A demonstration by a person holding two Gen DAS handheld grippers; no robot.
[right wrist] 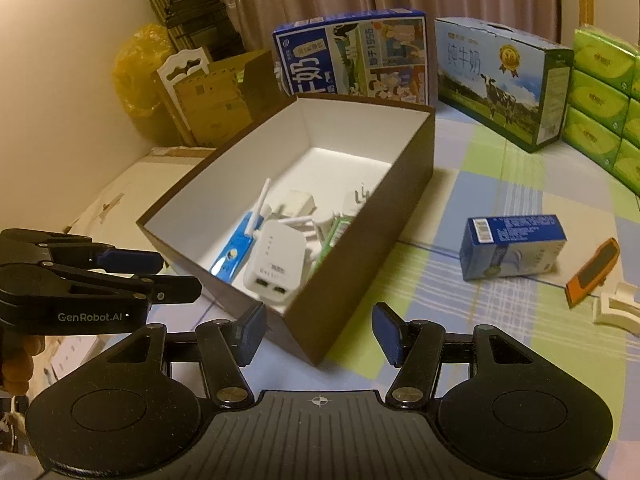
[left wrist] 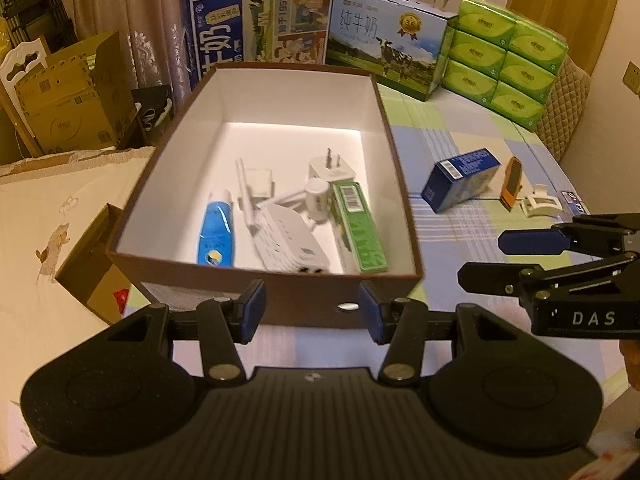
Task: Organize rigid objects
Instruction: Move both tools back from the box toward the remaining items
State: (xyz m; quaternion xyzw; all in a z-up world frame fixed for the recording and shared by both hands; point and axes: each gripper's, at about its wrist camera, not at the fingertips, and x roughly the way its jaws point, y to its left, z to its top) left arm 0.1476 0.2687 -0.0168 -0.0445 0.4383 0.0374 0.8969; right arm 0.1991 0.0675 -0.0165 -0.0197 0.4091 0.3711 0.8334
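We hold the left gripper (left wrist: 311, 307) just before the near wall of the brown box (left wrist: 400, 168), its jaws partly apart with nothing between them. Our right gripper (right wrist: 319, 334) hovers at the box's near corner, jaws likewise parted and empty. Inside the box lie a white router (right wrist: 269, 270), a blue tube (left wrist: 215, 236), a green carton (left wrist: 360, 232) and a white plug adapter (left wrist: 330, 166). On the checked worktop (right wrist: 460, 320) to the right of the box rest a blue carton (right wrist: 512, 246), an orange utility knife (right wrist: 592, 272) and a white clip (right wrist: 616, 308).
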